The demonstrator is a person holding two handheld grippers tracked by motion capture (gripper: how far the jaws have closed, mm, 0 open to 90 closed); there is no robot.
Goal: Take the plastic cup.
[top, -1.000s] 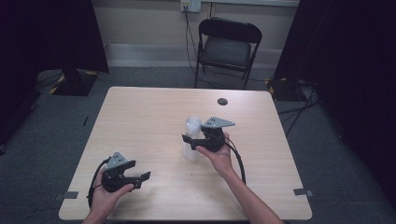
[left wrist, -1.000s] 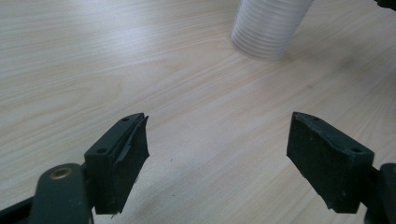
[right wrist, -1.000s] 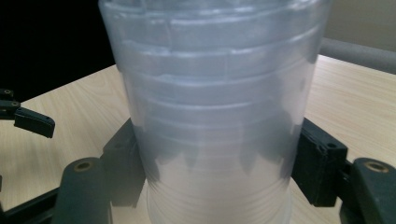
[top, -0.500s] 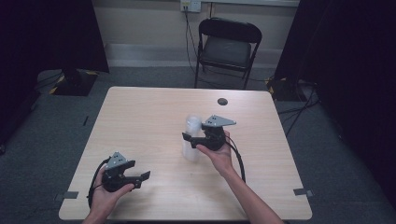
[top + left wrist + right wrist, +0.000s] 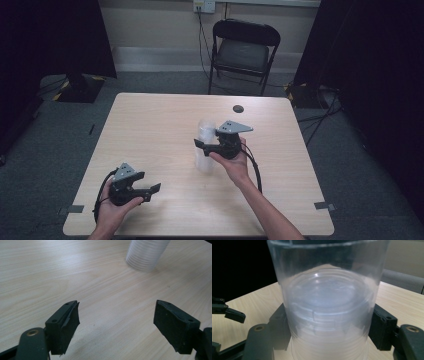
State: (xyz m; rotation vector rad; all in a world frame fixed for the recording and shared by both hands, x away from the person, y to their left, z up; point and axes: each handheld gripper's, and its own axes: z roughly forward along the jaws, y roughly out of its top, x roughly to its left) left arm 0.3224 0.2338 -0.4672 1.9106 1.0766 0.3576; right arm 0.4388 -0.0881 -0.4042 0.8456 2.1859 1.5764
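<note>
Right gripper point(image 5: 329, 332) clasps one stack of cups point(image 5: 328, 302).

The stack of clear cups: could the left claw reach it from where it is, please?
Probably yes: the left claw stands open, and bare table lies between it and the stack of clear cups, though the right claw already straddles the stack.

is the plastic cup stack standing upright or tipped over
Upright. The clear cup stack stands on its base on the table, rim up, between the right claw's jaws.
</note>
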